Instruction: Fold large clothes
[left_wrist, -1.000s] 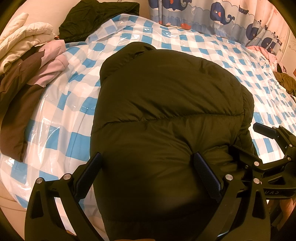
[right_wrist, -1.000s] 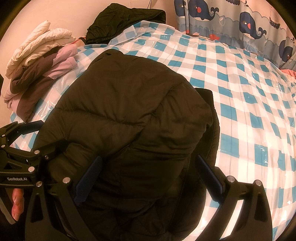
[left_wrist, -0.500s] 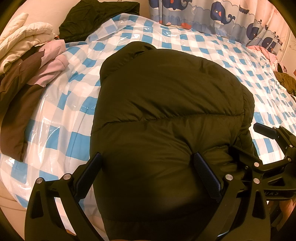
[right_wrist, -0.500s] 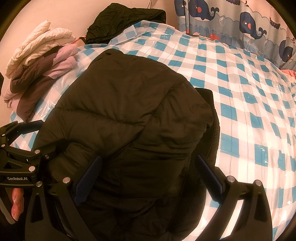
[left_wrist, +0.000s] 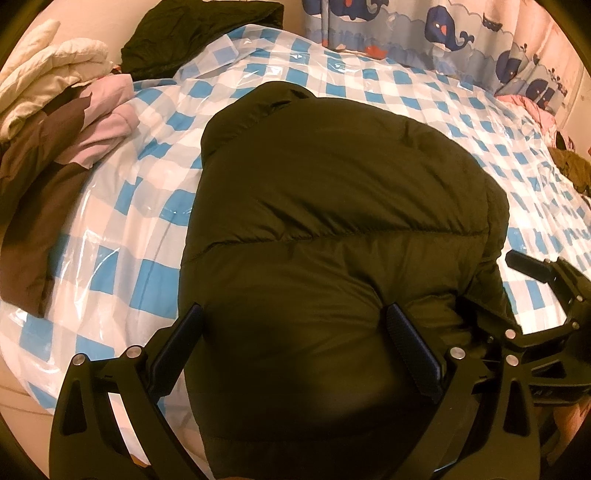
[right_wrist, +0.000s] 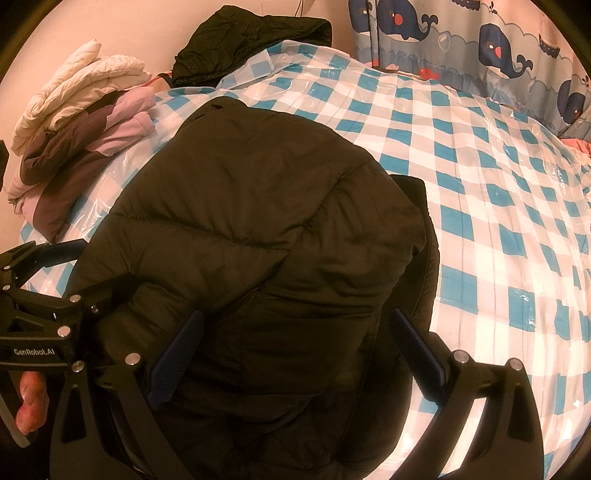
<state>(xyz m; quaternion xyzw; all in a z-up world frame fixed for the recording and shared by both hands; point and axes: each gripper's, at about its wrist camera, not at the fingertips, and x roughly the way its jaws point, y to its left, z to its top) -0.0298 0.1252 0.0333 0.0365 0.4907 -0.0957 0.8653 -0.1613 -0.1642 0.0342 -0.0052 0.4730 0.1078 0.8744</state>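
A dark olive puffer jacket (left_wrist: 332, 206) lies folded on the blue-and-white checked bed cover (left_wrist: 122, 229), collar at the far end. It also fills the right wrist view (right_wrist: 258, 229). My left gripper (left_wrist: 293, 343) is open, its fingers spread over the jacket's near hem. My right gripper (right_wrist: 295, 350) is open too, its fingers spread over the near right part of the jacket. Each gripper shows at the edge of the other's view. Whether the pads touch the fabric I cannot tell.
A stack of folded clothes (right_wrist: 77, 147), cream, pink and brown, lies at the left edge of the bed. Another dark garment (right_wrist: 251, 40) lies at the far corner. A whale-print curtain (right_wrist: 480, 40) hangs behind. More clothes (left_wrist: 569, 166) lie at the far right.
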